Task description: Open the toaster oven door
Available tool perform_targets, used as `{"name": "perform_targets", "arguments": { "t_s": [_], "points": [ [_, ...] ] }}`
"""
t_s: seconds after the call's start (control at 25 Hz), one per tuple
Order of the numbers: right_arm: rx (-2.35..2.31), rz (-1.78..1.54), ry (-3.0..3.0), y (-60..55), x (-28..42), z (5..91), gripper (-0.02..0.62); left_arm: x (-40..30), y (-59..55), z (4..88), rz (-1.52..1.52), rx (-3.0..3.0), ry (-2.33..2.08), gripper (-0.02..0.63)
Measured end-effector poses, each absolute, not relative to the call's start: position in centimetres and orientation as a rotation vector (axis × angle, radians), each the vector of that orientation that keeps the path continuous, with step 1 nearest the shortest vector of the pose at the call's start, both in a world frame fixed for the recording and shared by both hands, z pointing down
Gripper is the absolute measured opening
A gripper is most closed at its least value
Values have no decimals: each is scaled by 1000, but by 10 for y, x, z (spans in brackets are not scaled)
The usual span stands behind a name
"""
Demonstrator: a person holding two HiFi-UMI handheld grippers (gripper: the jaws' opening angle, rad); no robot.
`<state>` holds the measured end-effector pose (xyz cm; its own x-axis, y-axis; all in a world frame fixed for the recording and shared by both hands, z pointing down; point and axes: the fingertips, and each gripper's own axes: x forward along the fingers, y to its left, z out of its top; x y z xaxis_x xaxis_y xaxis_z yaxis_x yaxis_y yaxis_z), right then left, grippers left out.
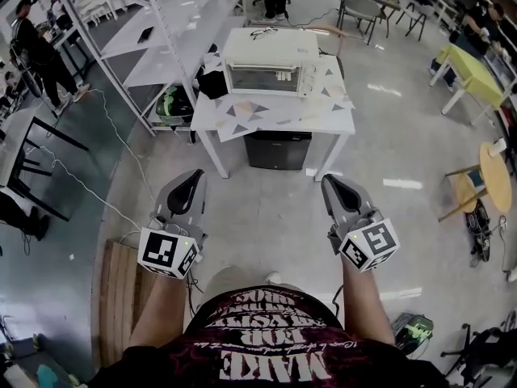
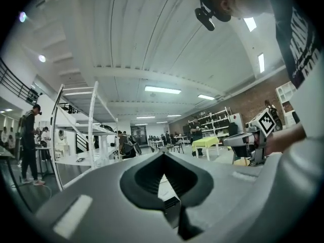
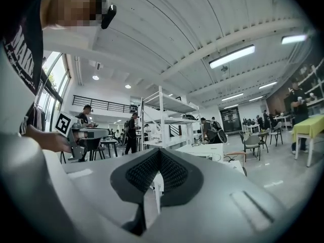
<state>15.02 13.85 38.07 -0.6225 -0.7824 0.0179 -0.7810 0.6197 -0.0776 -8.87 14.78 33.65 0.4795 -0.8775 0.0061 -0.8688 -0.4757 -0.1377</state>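
**Mia:** How many of each thing can you see?

**Ben:** One toaster oven (image 1: 271, 63) and two grippers: the left gripper (image 1: 196, 179) and the right gripper (image 1: 329, 183). Each has a cube (image 1: 168, 252) with black and white squares on it.

**Mia:** Are the grippers open?

**Ben:** No. On both, the two jaws are pressed together at the tips, with nothing between them (there is only a small gap lower down, where they curve). They touch nothing. They hang side by side in the air over the floor (image 1: 266, 217).

**Mia:** Where is the toaster oven?

**Ben:** On a white table (image 1: 327, 124) with grey triangles on it. It is straight ahead and well apart from both grippers. Its glass door looks shut.

**Mia:** What is under the table?

**Ben:** One black box (image 1: 277, 149).

**Mia:** And the room?

**Ben:** Big and bright. The floor is grey. There is a white shelf rack (image 1: 153, 31) at the left, a yellow-green table (image 1: 471, 73) at the right and a round wooden table (image 1: 494, 175) nearer. Chairs (image 1: 361, 8) stand at the back, and long lights (image 2: 162, 90) hang on the ceiling. Some people (image 1: 40, 51) stand far off.
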Motion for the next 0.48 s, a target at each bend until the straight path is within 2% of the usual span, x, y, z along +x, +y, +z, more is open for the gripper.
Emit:
{"name": "perform_targets", "arguments": {
  "t_s": [0.48],
  "points": [
    [-1394,-147,2804,133,152,388,26,-90,142,358,-150,-2676,1510,2]
  ]
}}
